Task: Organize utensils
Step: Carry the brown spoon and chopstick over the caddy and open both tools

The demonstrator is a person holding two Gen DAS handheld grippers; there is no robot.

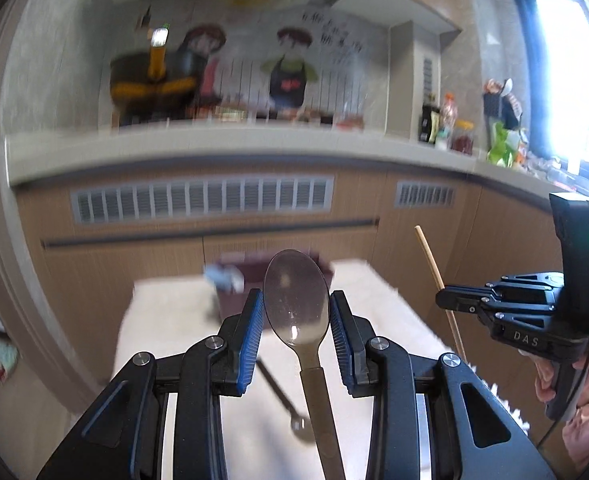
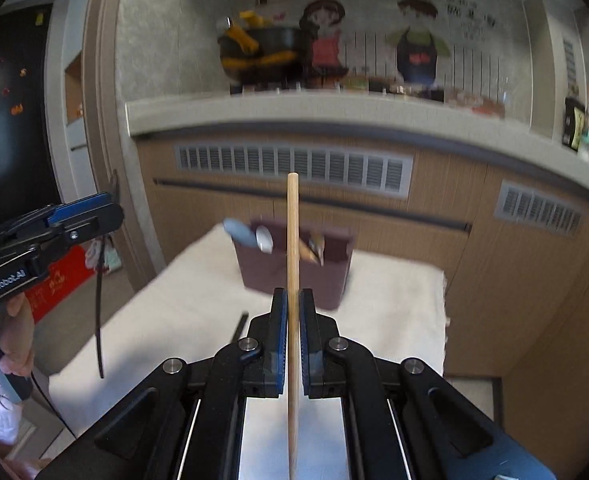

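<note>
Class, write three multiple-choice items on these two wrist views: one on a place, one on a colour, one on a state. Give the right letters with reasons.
1. Where does the dark utensil holder stand?
A. on the white-covered table
B. on the counter
C. on the floor

2. What colour are the gripper pads?
A. red
B. blue
C. green

3. What is the right gripper doing?
A. standing open and empty
B. clamping a wooden chopstick
C. holding a spoon

Key: 1 A, the white table lies under it; 2 B, both views show blue pads; 3 B, the chopstick runs between shut pads, while the spoon sits in the left gripper.
</note>
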